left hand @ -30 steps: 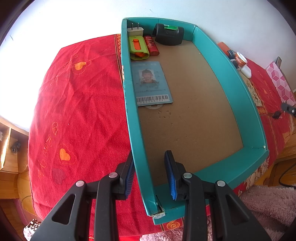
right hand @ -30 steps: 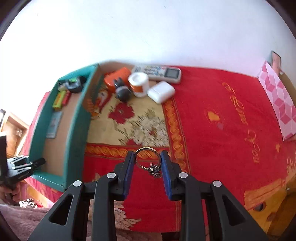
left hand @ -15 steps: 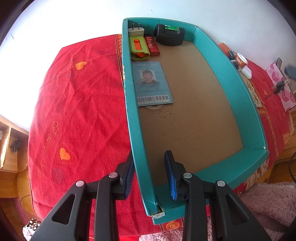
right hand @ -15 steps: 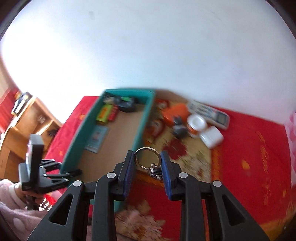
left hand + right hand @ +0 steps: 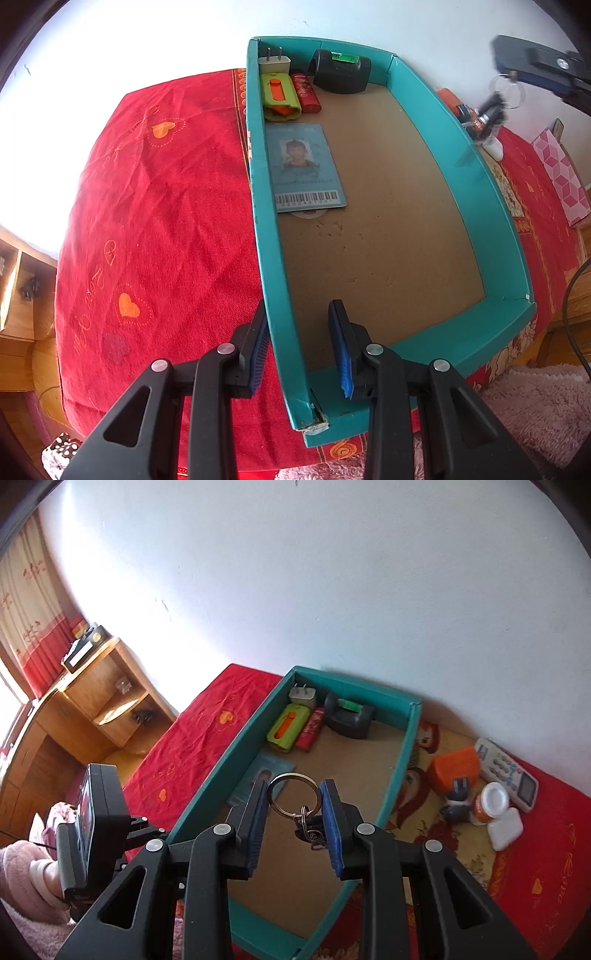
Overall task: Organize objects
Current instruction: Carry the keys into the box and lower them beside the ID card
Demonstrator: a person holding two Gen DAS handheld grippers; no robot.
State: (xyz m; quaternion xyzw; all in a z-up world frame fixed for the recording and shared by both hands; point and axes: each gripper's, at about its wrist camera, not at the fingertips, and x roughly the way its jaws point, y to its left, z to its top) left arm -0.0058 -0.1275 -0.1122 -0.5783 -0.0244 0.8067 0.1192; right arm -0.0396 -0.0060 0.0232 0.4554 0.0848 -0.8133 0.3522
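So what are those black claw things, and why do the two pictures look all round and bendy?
They are grabbers, one in each of a person's hands, each with a small wide-eyed camera that bends the picture. The left gripper pinches the wall of the teal box to steady it. The right gripper holds a key ring above the box. Inside lie a plug, a green case, a red lighter, a black holder and an ID card. On the red cloth beside it wait a remote, a jar and more.
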